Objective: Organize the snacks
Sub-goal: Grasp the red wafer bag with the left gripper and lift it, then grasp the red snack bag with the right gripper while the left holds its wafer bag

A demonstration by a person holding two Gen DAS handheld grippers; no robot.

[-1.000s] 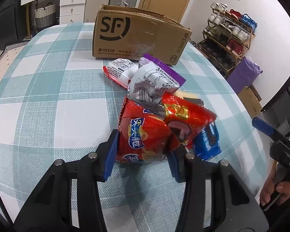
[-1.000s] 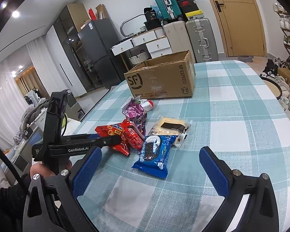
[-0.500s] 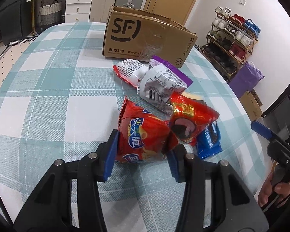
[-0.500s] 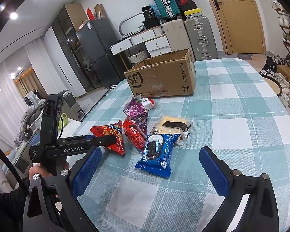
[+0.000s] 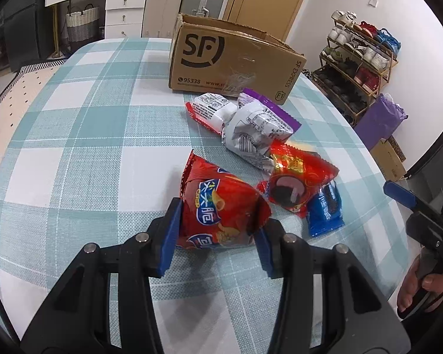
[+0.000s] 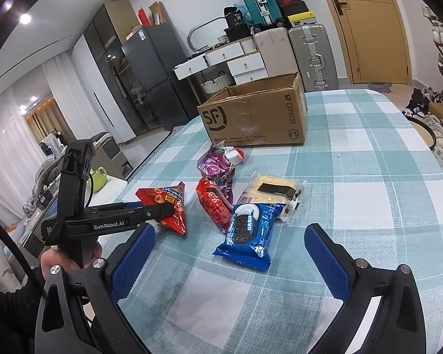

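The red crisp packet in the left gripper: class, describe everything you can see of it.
The red crisp packet is a glossy, puffy foil pouch with blue-and-white lettering and crimped ends. The left gripper is shut on it, its blue fingers pressing both sides. It sits tilted just over the checked tablecloth, apart from the other snacks.

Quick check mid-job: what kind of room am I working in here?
Most likely a lived-in home, a dining area near the entrance: a checked tablecloth, a fridge, suitcases and a shoe rack.

Both wrist views look steeply down, close, sharing the snacks (image 5: 251,159) and box (image 6: 257,115).
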